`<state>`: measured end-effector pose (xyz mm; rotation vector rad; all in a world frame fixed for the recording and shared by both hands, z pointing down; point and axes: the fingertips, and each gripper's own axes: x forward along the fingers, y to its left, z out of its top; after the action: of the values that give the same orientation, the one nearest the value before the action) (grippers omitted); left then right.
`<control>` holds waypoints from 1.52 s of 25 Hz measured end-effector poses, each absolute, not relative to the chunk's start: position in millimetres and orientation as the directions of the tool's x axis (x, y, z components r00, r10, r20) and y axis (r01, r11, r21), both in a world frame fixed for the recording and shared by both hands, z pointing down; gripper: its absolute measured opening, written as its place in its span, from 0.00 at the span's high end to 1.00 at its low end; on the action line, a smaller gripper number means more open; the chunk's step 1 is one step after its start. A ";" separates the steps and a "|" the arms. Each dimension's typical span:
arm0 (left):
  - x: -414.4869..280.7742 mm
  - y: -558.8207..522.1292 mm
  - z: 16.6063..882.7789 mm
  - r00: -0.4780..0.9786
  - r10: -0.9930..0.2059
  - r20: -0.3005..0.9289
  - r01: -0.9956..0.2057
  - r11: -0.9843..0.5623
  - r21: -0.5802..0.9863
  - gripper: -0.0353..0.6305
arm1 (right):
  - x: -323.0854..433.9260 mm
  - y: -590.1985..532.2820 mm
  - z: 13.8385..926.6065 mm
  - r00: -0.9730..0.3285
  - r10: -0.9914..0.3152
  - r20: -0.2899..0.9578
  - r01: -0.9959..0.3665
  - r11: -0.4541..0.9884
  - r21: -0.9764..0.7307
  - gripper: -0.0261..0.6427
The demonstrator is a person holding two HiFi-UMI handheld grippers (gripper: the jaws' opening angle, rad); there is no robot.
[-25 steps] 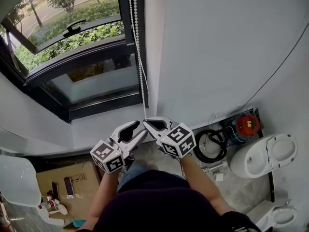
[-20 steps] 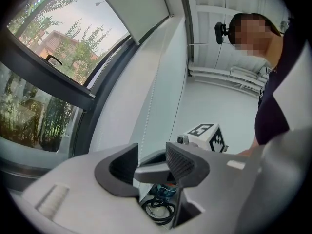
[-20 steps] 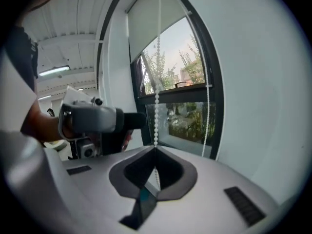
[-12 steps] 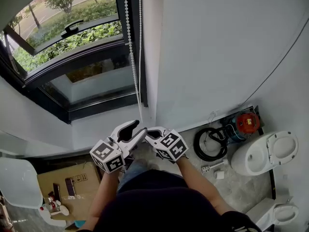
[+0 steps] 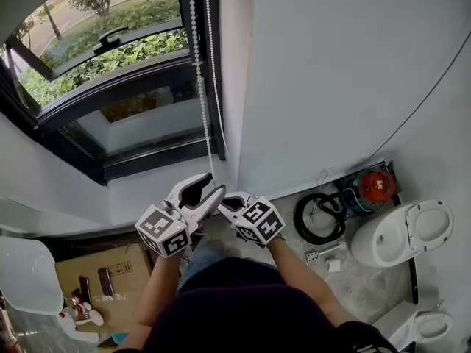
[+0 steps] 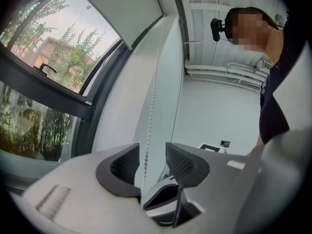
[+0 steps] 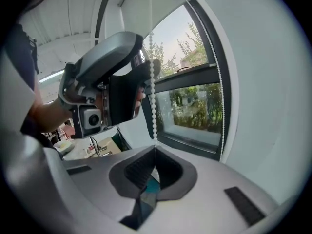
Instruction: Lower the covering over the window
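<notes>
Down on the floor at lower left, a cardboard box [image 5: 96, 274], top closed, inside unseen. Along the right frame of the window [image 5: 110, 72], the bead chain [image 5: 200, 87], hanging. Pinched low down in the right gripper [image 7: 155, 149], fingers pressed together on the beads. Left gripper [image 6: 152, 152] alongside, fingers spread, chain between them untouched. Visible in the gripper views alone, never from the head view: blind [image 6: 122, 13] covering just the window's top.

White bead chain [image 5: 201, 101], black window frame [image 5: 154, 159], seemingly red-orange device [image 5: 377, 188]
</notes>
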<state>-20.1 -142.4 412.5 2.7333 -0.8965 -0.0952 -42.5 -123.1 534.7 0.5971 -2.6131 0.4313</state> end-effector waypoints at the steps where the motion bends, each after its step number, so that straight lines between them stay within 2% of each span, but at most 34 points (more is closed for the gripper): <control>1: -20.6 -145.5 407.5 0.804 -0.595 0.016 -0.579 -0.777 0.247 0.70 | -43.3 -122.7 534.5 -0.819 -0.337 0.465 -0.468 0.861 -0.200 0.94; 6: -20.8 -156.5 382.9 0.801 -0.599 -0.002 -0.590 -0.790 0.169 0.73 | -45.9 -120.6 535.3 -0.817 -0.337 0.467 -0.465 0.864 -0.191 0.94; 12: -20.3 -156.8 364.9 0.792 -0.610 -0.027 -0.600 -0.785 0.154 0.92 | -42.5 -118.4 534.2 -0.810 -0.348 0.473 -0.473 0.864 -0.174 0.94; 17: -12.8 -152.1 365.0 0.814 -0.581 -0.021 -0.567 -0.801 0.192 0.93 | -36.2 -117.9 533.6 -0.806 -0.359 0.471 -0.485 0.857 -0.177 0.94; 22: -8.3 -146.2 391.6 0.828 -0.559 0.042 -0.551 -0.799 0.241 0.93 | -30.3 -110.0 556.9 -0.760 -0.332 0.559 -0.478 0.868 -0.134 0.94; 29: -6.5 -148.6 402.1 0.832 -0.553 0.044 -0.541 -0.791 0.285 0.93 | -23.0 -109.1 565.2 -0.752 -0.326 0.573 -0.496 0.852 -0.167 0.94; 33: 3.6 -145.4 425.0 0.841 -0.528 0.117 -0.538 -0.791 0.291 0.93 | -21.8 -104.8 577.5 -0.729 -0.305 0.613 -0.491 0.857 -0.157 0.94; 38: 4.7 -133.2 453.1 0.845 -0.517 0.138 -0.529 -0.771 0.355 0.93 | -22.5 -94.5 591.0 -0.725 -0.266 0.635 -0.476 0.861 -0.182 0.94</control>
<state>4.7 -133.2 453.1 2.6390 -0.7799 0.0447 -22.5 -94.5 591.0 0.5365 -2.4117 0.4452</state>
